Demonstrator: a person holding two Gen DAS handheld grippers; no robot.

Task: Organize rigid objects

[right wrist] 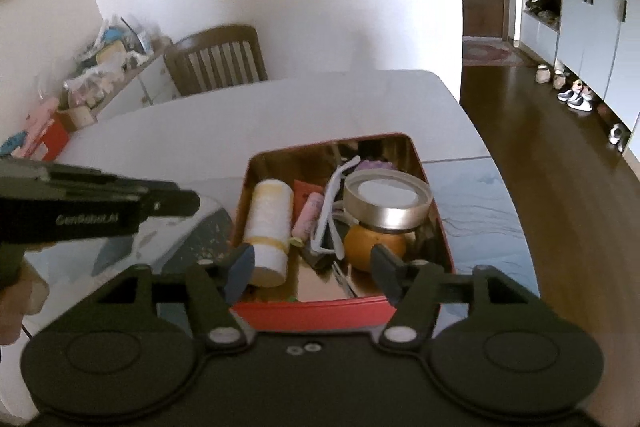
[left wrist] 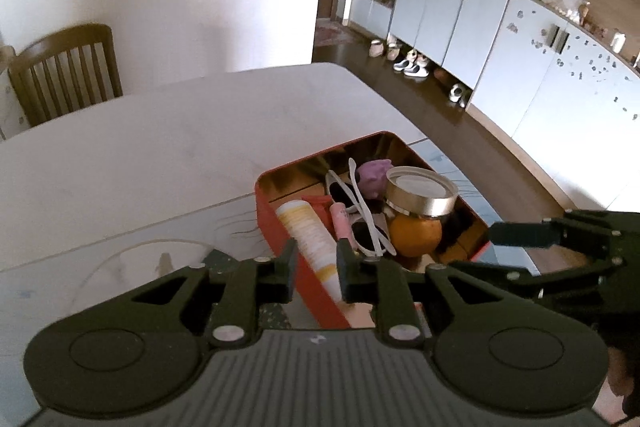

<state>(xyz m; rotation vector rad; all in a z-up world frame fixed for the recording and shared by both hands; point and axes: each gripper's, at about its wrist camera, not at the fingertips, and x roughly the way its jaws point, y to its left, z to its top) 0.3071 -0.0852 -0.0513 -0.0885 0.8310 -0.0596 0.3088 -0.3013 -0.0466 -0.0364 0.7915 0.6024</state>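
Note:
A red tin box (left wrist: 280,235) (right wrist: 320,311) with a shiny gold inside sits on the white table. It holds a white and yellow tube (left wrist: 310,235) (right wrist: 268,227), a pink stick (left wrist: 340,221) (right wrist: 307,217), white sunglasses (left wrist: 362,211) (right wrist: 330,215), a purple toy (left wrist: 374,177), an orange (left wrist: 416,235) (right wrist: 372,241) and a gold-lidded jar (left wrist: 422,191) (right wrist: 388,201). My left gripper (left wrist: 316,273) is open and empty above the box's near left corner. My right gripper (right wrist: 312,267) is open and empty over the box's near edge.
The white table (left wrist: 160,155) (right wrist: 280,107) stretches beyond the box. A wooden chair (left wrist: 66,71) (right wrist: 218,59) stands at its far side. A patterned mat (right wrist: 484,195) lies under the box. Cabinets and shoes (left wrist: 412,65) line the floor to the right.

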